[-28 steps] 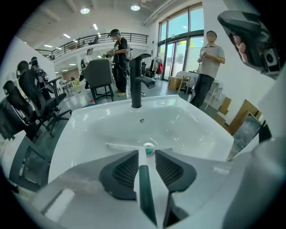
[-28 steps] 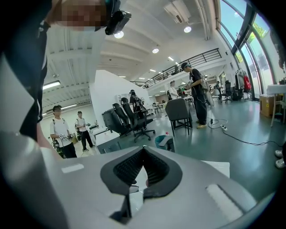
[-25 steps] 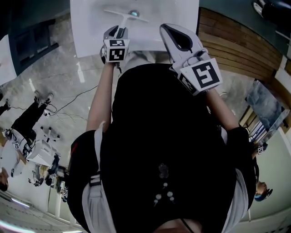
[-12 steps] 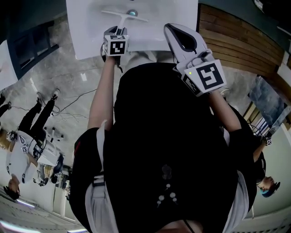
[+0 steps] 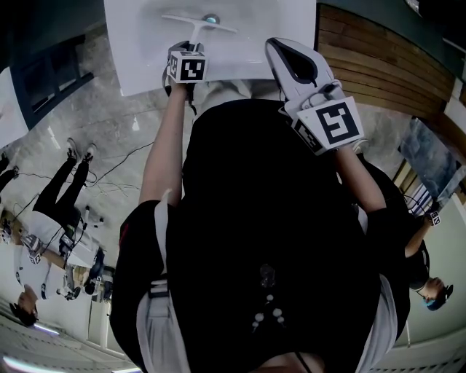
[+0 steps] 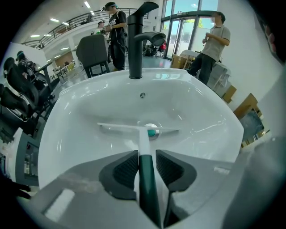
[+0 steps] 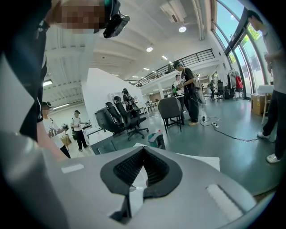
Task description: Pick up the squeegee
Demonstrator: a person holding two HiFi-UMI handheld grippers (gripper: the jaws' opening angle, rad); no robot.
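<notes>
Where the head view looks down, one squeegee (image 5: pixel 198 22) lies in one white sink (image 5: pixel 138 62), top centre. Left gripper view: the left gripper (image 6: pixel 146 153), jaws wide and just closing slightly, straddles its green handle without clamping. Right gripper view: the right gripper (image 7: pixel 143 149) is closed, empty.

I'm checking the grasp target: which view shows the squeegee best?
The left gripper view: the whole squeegee lies in the sink, white blade across the drain, dark green handle toward the camera. The head view shows it small at the top edge, handle end covered. The right gripper view misses it.
</notes>
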